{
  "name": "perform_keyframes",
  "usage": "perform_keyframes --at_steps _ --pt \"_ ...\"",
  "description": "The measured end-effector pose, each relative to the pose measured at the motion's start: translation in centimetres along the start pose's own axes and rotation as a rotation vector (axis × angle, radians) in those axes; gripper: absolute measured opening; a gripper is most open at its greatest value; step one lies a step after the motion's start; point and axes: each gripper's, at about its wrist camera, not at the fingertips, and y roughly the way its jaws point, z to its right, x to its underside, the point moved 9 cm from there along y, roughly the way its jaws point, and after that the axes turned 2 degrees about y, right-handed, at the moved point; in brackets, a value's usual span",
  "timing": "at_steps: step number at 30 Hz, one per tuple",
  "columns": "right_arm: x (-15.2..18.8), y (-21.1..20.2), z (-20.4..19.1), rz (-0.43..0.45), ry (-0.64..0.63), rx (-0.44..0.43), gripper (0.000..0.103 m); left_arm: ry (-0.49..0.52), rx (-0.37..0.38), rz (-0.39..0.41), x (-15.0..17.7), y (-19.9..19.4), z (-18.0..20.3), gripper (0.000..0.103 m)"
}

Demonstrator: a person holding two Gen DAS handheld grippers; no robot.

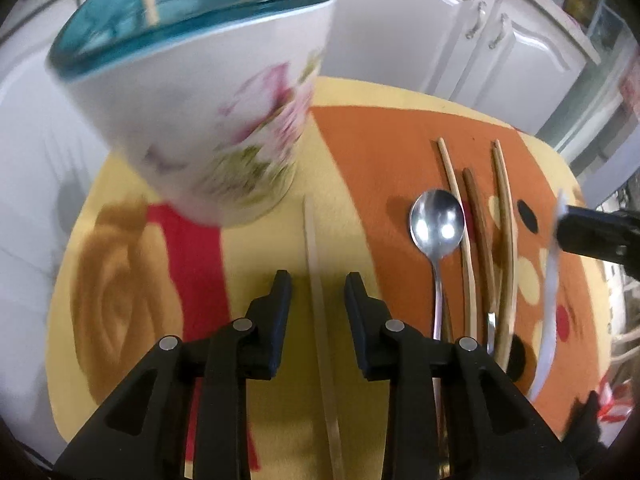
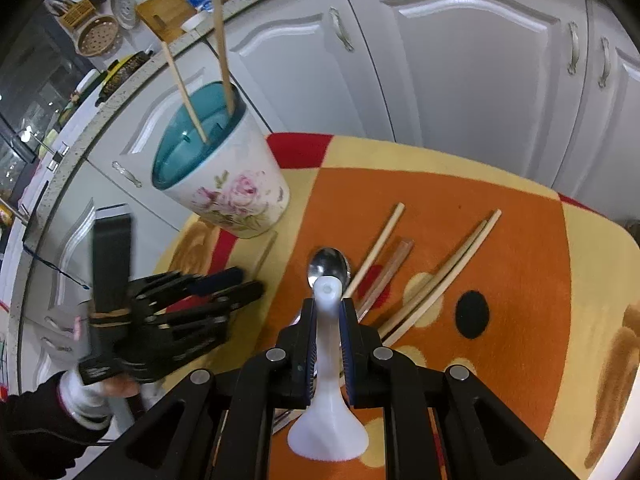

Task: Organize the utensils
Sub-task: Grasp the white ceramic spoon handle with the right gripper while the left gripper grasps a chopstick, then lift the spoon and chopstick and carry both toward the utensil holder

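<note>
The left gripper (image 1: pixel 318 282) hangs over the patterned mat (image 1: pixel 352 132) with its jaws parted; they have just been opening a little, and a pale chopstick (image 1: pixel 316 280) lies on the mat in the gap between them, with neither pad pressing on it. The left wrist view alone shows this stick running straight back under the gripper; from the right wrist view only its far end (image 2: pixel 267 252) peeps out beside the utensil cup's base, past the blurred left gripper (image 2: pixel 250 282) and the gloved hand (image 2: pixel 100 392) that carries it.

The right gripper (image 2: pixel 328 316) is clamped on the handle of a white plastic spoon (image 2: pixel 327 364), bowl end towards the camera, handle tip forward over the steel spoon (image 2: pixel 330 264). In the left wrist view that white spoon (image 1: pixel 550 280) is only a blurred streak at the right edge, under a black finger of the right gripper (image 1: pixel 564 224).

The floral utensil cup (image 2: pixel 236 196), teal inside, stands at the mat's far left corner with two chopsticks (image 2: pixel 188 100) leaning in it. The right wrist view shows their full length; the left wrist view cuts them off at the cup (image 1: pixel 208 120) rim.

Still loose on the mat to the right of the steel spoon (image 1: pixel 437 224): several pale chopsticks (image 2: pixel 440 280) and one darker brown stick (image 2: pixel 390 272). The left wrist view adds a metal handle (image 1: pixel 491 332) lying among the pale chopsticks (image 1: pixel 464 240)
</note>
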Motion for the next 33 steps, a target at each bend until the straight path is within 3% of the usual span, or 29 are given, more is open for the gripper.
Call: perform_keyframes --at_steps 1,6,13,24,32,33 --pt "0.0 -0.2 -0.2 0.004 -0.003 -0.002 0.011 0.011 0.013 0.002 -0.1 0.0 0.2 0.005" --pt "-0.3 -1.9 -1.3 0.035 -0.021 -0.016 0.011 -0.081 0.102 0.009 0.9 -2.1 -1.5 0.004" --pt "-1.0 -3.4 -3.0 0.070 -0.052 -0.032 0.010 -0.152 0.173 0.133 0.6 -8.7 -2.5 0.004" --pt "-2.2 -6.1 -6.1 0.122 -0.128 -0.049 0.004 -0.178 0.186 0.274 0.9 -17.3 -4.8 0.004" --pt "-2.9 -5.1 -5.6 0.109 -0.125 -0.005 0.005 -0.192 0.156 0.317 0.7 -19.0 -6.0 0.004" --pt "-2.8 -4.2 -5.3 0.088 -0.120 0.000 0.010 -0.197 0.157 0.316 0.8 -19.0 -6.1 0.004"
